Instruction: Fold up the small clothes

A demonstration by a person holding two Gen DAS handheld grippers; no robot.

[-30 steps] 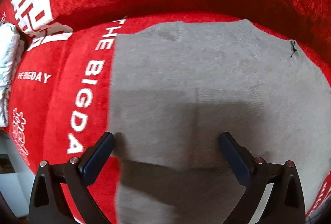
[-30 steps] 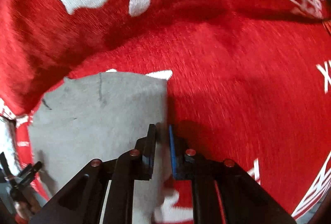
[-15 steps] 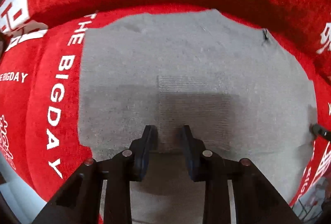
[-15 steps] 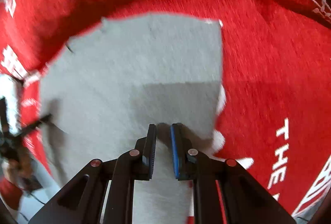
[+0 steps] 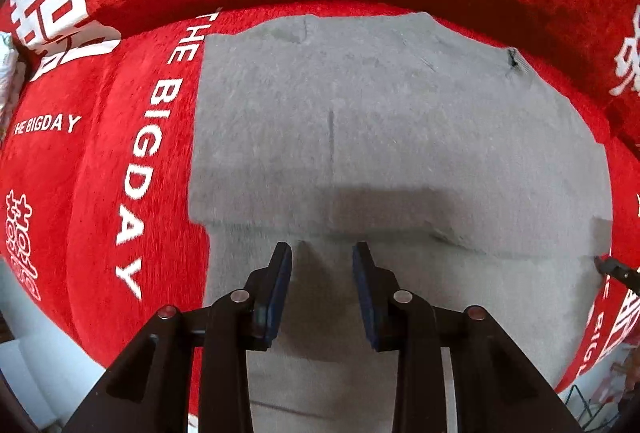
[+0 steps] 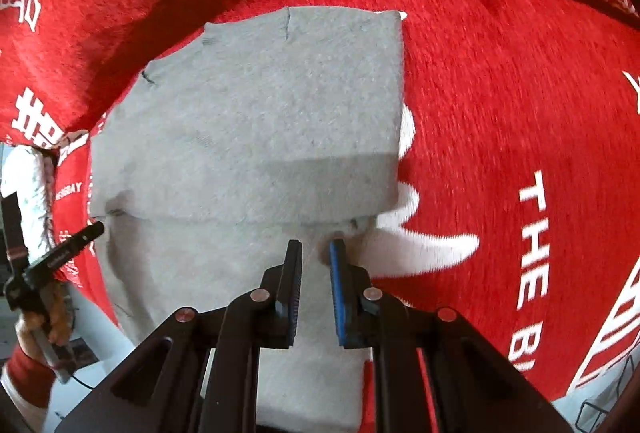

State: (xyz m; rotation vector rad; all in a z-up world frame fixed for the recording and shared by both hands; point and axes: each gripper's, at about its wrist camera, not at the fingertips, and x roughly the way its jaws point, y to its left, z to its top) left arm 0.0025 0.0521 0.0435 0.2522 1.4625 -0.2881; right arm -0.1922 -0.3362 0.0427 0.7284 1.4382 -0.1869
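Cloth is covering the whole scene: a red cover [image 5: 120, 161] with white lettering is spreading under a grey garment [image 5: 380, 137], which is lying flat on it with its near part folded up over the rest, and at the far left a white bundle [image 5: 8, 73] is being cut off by the frame edge. The left gripper [image 5: 322, 253] is pointing down at the garment's near layer with its jaws partly apart, and whether the pads are pinching a fold is hard to tell. The right gripper [image 6: 316, 245] is hovering at the garment's near right corner [image 6: 360, 221], its jaws opening with a small ridge of grey fabric between them but not pressed, while blur is smearing the lettering to the right.
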